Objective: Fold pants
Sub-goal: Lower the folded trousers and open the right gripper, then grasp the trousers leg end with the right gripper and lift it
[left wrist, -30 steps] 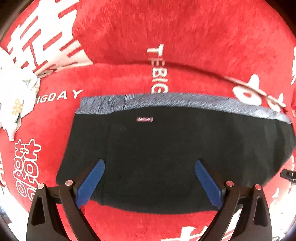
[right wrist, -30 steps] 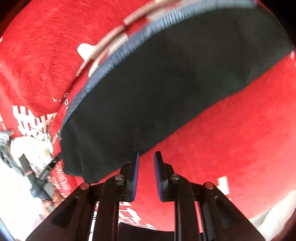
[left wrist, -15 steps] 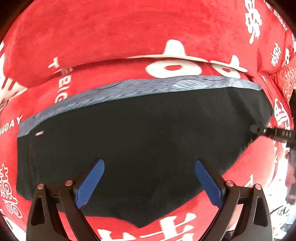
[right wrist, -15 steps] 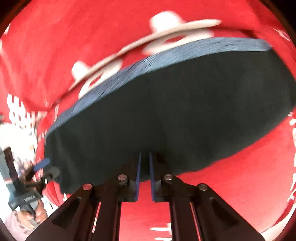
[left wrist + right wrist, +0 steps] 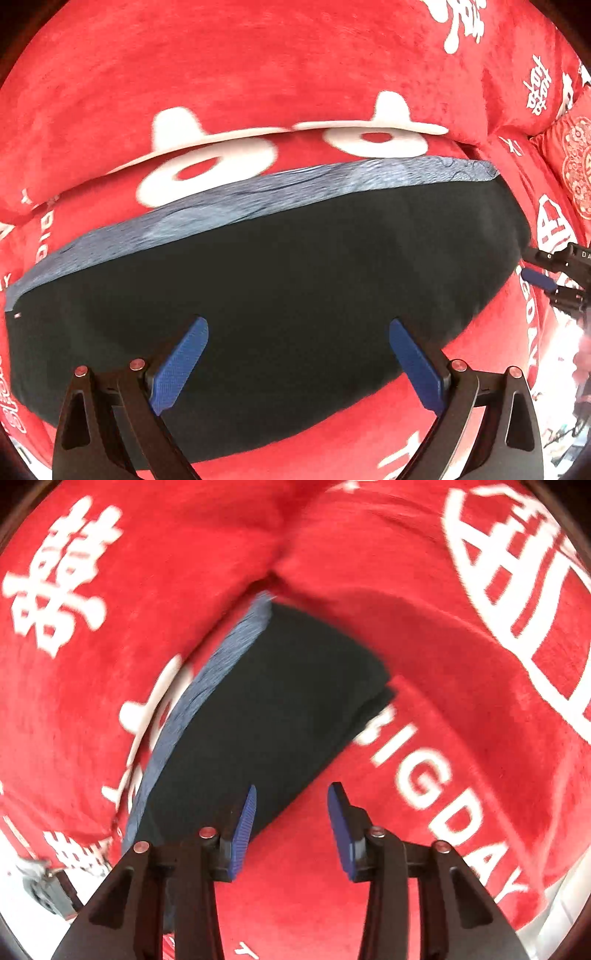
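Since 1 second ago both cameras have swept sideways over the pants [image 5: 280, 295]; in the left wrist view the small label has slid from upper centre to the far left edge, and in the right wrist view the jaws that were nearly shut at the cloth's edge are now opening, with nothing between them; the dark edge lies just under the left pad.

Reading left to right in the left wrist view: my left gripper [image 5: 299, 354] stands wide open over the lower middle of the frame, holding nothing; the pants fill the middle band, grey-blue waistband [image 5: 258, 195] along their upper edge, lying flat on the red blanket [image 5: 258, 74]; my right gripper [image 5: 535, 277] pokes in at the right edge, just beside the garment's end.

I judge 1 fold is laid and just released; the next move calls for taking a fresh hold on 1 end and carrying it across to halve the bundle.

Count: 1 pair of pants, 1 blanket, 2 grippers.
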The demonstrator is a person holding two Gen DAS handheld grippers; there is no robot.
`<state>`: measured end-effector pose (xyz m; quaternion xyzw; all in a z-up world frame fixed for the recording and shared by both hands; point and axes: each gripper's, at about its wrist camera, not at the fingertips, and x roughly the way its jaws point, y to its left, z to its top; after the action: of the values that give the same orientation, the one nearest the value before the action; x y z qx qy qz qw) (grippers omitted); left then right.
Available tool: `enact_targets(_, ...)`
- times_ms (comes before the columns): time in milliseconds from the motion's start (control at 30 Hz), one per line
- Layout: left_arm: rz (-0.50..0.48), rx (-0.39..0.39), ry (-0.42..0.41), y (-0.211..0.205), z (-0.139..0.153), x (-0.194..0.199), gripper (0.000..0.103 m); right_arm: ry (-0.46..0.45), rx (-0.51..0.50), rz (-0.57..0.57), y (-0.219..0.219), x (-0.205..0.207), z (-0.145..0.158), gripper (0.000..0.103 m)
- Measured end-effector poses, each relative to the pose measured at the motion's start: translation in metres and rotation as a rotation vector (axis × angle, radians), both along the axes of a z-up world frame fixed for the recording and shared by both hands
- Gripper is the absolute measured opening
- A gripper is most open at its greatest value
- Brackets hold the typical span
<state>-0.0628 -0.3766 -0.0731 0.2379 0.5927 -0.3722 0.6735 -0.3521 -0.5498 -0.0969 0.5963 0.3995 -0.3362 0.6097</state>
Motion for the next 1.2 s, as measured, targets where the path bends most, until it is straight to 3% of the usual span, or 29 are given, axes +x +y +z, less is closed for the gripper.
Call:
enact_targets(33,0.000,0.011,-0.003,-0.009,-0.004,-0.005,0.099,-0.009,0.019,-0.011,-0.007,-0.006,-0.005,0.045)
enact_targets(67,0.003,0.021,-0.002,-0.014,-0.008,-0.008,0.099,-0.018,0.050,-0.027,-0.014,-0.008,-0.012,0.034)
enact_targets(100,0.010,0.036,-0.004,-0.019,-0.011,-0.012,0.099,-0.037,0.070,-0.034,-0.020,-0.009,-0.015,0.004)
enact_targets(233,0.005,0.092,-0.018,-0.022,-0.027,-0.024,0.100,0.020,0.023,0.088,-0.022,-0.001,-0.014,0.005)
enact_targets(333,0.034,0.113,-0.014,-0.023,-0.029,-0.023,0.103,-0.050,0.056,0.041,-0.026,-0.012,-0.019,0.008)
enact_targets(400,0.032,0.129,-0.019,-0.026,-0.028,-0.023,0.103,-0.086,0.070,0.018,-0.027,-0.022,-0.017,0.019)
enact_targets(467,0.030,0.142,-0.022,-0.029,-0.027,-0.024,0.103,-0.147,0.122,-0.014,-0.026,-0.035,-0.019,0.023)
enact_targets(700,0.040,0.131,-0.015,-0.047,-0.013,-0.024,0.103,-0.224,0.182,-0.052,-0.018,-0.046,-0.024,0.030)
enact_targets(900,0.032,0.096,0.003,-0.074,-0.006,-0.031,0.103,-0.242,0.167,-0.068,-0.018,-0.045,-0.024,0.043)
enact_targets(1067,0.017,0.124,0.039,-0.092,-0.027,-0.046,0.103,-0.268,0.151,-0.082,-0.019,-0.042,-0.028,0.046)
enact_targets(1200,0.010,0.118,-0.005,-0.093,-0.035,-0.059,0.103,-0.314,0.114,-0.111,-0.027,-0.035,-0.033,0.048)
